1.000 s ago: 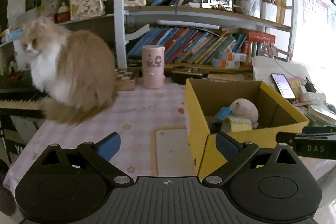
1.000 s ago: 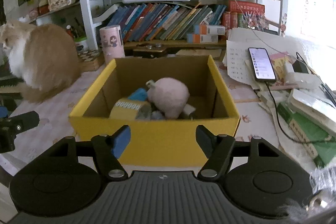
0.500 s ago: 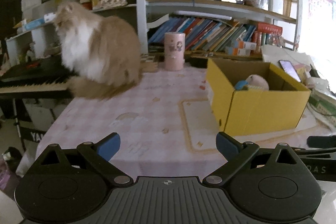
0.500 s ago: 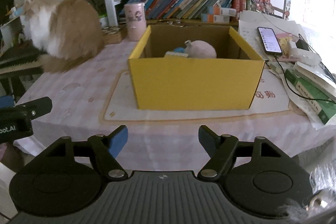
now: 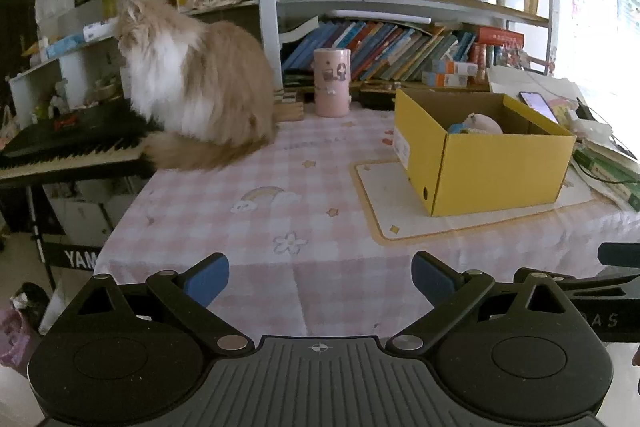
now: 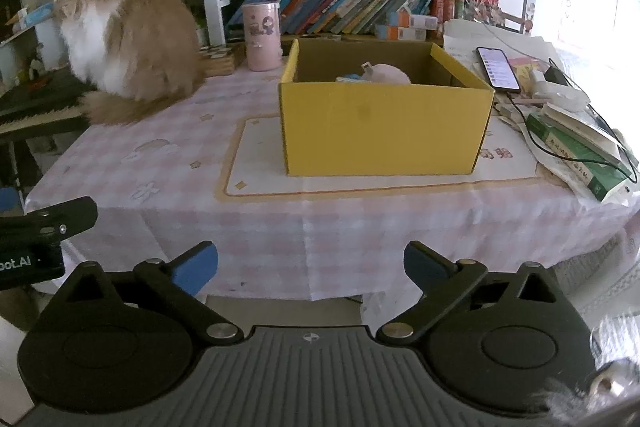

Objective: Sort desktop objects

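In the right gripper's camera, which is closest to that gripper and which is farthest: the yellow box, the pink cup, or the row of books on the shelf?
From the right gripper:
1. Yellow box, in the middle of the table, nearest.
2. Pink cup, behind the box's left corner, by the cat.
3. Row of books, on the shelf at the back, farthest.

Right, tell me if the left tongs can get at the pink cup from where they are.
Probably yes. The left tongs stand open and empty at the table's near edge, and bare tablecloth runs up to the pink cup. The cat sits just left of it, the yellow box well right.
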`<state>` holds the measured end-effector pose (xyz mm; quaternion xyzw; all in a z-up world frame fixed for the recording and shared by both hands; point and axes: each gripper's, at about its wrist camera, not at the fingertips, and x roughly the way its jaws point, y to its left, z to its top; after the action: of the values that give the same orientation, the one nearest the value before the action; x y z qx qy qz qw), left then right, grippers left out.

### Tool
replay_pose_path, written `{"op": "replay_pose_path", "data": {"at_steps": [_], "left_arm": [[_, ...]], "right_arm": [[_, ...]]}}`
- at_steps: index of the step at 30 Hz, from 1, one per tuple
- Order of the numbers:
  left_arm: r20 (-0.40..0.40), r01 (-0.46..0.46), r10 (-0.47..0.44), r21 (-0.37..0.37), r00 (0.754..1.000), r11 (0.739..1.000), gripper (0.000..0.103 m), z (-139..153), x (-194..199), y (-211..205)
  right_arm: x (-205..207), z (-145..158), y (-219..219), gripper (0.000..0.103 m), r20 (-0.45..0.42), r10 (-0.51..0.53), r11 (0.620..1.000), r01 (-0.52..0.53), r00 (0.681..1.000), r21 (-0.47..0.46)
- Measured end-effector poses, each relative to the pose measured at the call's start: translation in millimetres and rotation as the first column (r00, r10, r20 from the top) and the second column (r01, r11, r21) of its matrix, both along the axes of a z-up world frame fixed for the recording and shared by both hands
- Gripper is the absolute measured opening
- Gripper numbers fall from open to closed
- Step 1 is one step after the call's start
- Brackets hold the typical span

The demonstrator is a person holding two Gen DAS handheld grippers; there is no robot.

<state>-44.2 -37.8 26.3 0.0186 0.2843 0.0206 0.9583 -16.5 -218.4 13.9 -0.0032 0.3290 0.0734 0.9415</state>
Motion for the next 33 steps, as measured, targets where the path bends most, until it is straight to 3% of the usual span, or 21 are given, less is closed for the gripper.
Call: {"op": "replay_pose_path", "data": {"at_steps": [33], "left_arm": [[-0.056, 0.024, -0.023, 0.021, 0.998, 1.000, 0.100, -7.3, -17.9, 8.5]], "right_arm": [[-24.5, -3.2, 12.5, 0.103, -0.024, -0.014, 1.000, 0.015, 1.000, 0.013]]}}
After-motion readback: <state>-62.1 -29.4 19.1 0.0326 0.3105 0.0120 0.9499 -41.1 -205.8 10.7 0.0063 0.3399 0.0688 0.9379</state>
